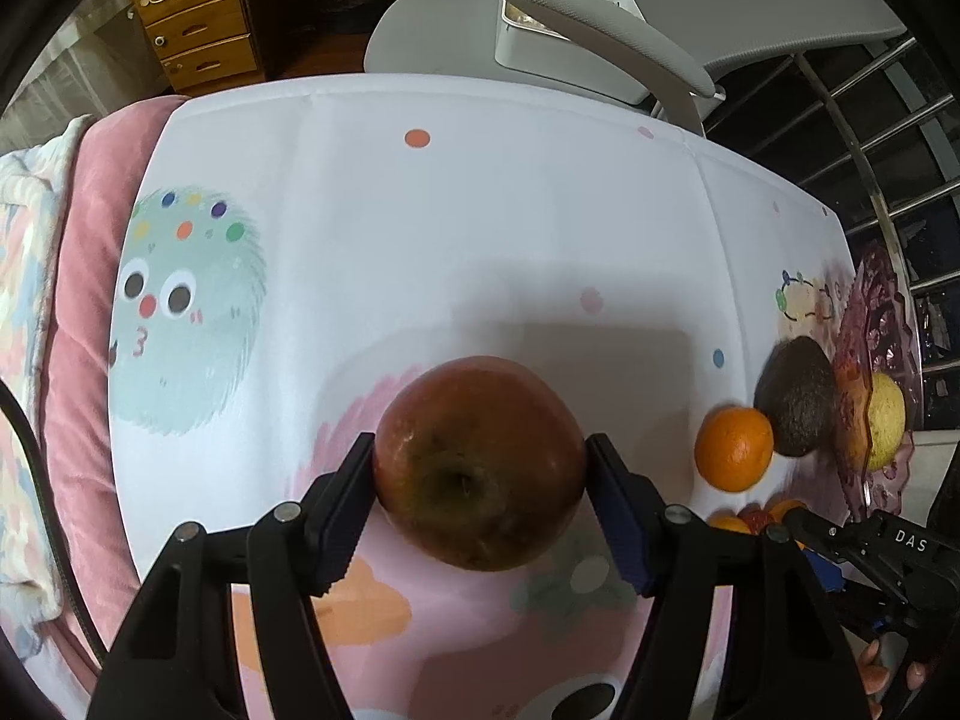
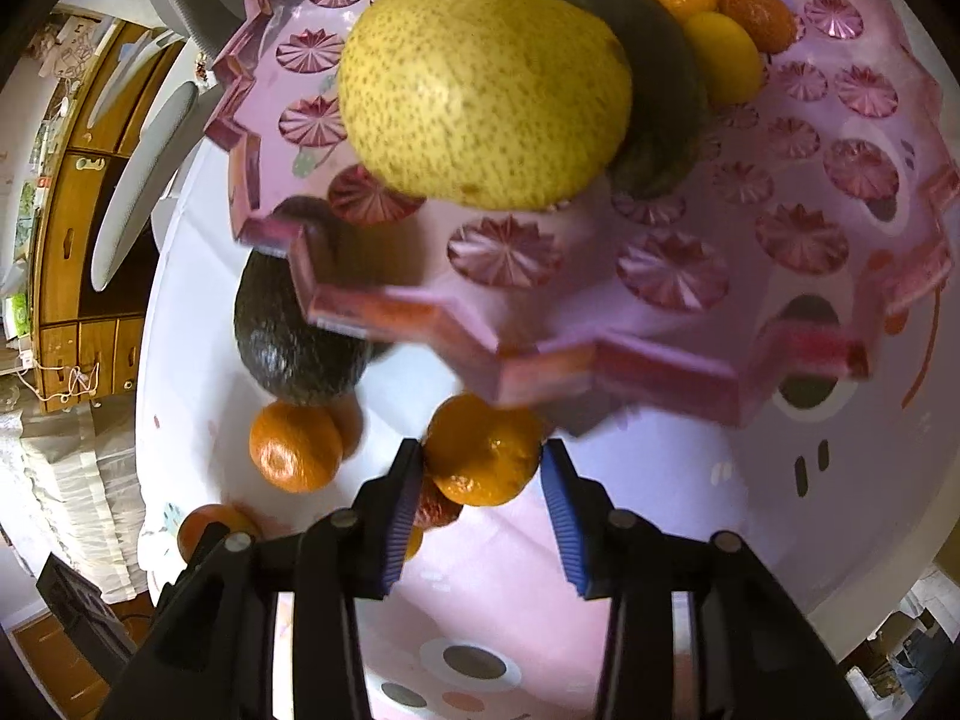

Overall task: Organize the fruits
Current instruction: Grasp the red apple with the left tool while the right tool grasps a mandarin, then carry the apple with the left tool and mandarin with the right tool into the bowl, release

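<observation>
Red apple (image 1: 480, 462): stem dimple facing camera, clamped between the left hand-held gripper (image 1: 480, 480) pads. Mandarin (image 2: 483, 450) sits between the right hand-held gripper (image 2: 480, 480) pads, just short of the pink faceted tray (image 2: 600, 360). Tray holds a speckled yellow pear (image 2: 480, 90), dark avocado (image 2: 660, 90), small citrus. Second avocado (image 2: 294, 348) and another mandarin (image 2: 294, 447) lie beside the tray.

Glossy red apple (image 1: 480, 462); rough-skinned avocado (image 2: 294, 342); pink tray (image 2: 690, 264), seemingly faceted translucent plastic; matt printed cloth (image 1: 480, 210).
</observation>
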Tool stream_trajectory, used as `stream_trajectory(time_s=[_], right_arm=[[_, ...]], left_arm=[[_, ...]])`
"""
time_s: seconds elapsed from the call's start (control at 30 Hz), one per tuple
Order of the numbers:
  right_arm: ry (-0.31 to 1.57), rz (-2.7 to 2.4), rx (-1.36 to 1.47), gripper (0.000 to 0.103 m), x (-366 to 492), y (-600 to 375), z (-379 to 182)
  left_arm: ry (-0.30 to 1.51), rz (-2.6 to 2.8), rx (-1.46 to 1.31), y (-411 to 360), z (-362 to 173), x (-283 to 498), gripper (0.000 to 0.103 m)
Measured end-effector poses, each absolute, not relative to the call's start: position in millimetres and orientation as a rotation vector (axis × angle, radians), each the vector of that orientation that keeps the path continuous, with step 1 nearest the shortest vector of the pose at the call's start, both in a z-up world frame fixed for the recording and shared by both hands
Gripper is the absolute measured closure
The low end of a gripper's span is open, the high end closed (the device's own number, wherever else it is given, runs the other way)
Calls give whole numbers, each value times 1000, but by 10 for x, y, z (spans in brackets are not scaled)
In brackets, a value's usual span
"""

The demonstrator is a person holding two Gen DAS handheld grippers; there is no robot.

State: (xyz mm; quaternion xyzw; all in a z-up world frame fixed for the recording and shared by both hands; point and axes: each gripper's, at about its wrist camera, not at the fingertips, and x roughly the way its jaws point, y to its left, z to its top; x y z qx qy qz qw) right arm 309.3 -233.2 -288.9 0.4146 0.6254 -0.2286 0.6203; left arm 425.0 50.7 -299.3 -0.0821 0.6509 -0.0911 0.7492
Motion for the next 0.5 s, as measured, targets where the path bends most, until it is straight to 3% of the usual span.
stream_trajectory(time_s=[0.5], right_arm=[[1396,-439,906,63,2486,-2093,-2606]], left_arm=[[1372,-251,-186,589,-2505,3389,37]])
